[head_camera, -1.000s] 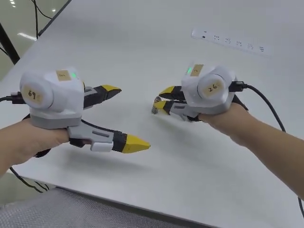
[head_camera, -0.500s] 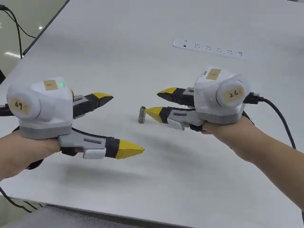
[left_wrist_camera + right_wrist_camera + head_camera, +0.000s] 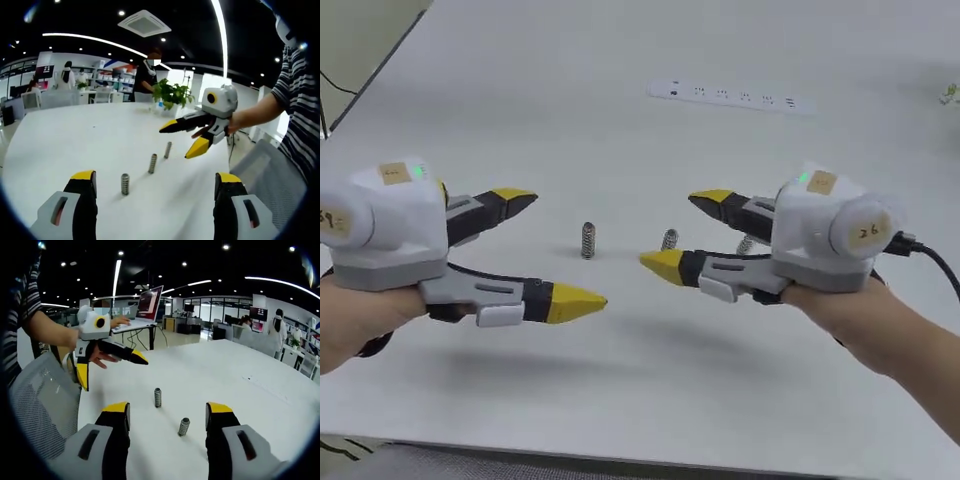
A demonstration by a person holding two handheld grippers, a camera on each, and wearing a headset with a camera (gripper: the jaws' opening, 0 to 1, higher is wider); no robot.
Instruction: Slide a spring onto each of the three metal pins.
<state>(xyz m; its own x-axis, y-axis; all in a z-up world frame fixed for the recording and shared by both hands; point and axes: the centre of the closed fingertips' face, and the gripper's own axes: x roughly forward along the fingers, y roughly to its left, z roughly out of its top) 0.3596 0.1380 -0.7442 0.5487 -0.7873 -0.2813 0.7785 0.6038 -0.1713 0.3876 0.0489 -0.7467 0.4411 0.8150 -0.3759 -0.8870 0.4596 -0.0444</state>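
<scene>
Three small grey metal springs stand up in a row on the smooth white table (image 3: 620, 60). The middle spring (image 3: 669, 240) is a tight little coil with ridges all the way up. The left spring (image 3: 588, 240) stands apart from it on one side. The right spring (image 3: 745, 244) stands apart from it on the other side, and part of it is hidden behind the right gripper (image 3: 666, 231). The springs are too small to tell if a pin is inside any of them.

The right gripper is a rounded white plastic block with two dark arms that end in pointed yellow tips. Its jaws are spread wide and hold nothing. In the head view one tip shows in front of the middle spring and the other behind it. How high the tips are above the table is hard to make out.

The left gripper (image 3: 570, 248) has the same shape. It is on the far side of the left spring from the middle spring. Its jaws are also wide apart and bare, and its white block is cut off by the picture edge. In the left gripper view the three springs line up ahead between the yellow tips.

A bare hand (image 3: 840, 305) holds each gripper.

A long flat white power strip (image 3: 730, 97) lies well behind the middle spring. Its sockets are only tiny dark dots.
</scene>
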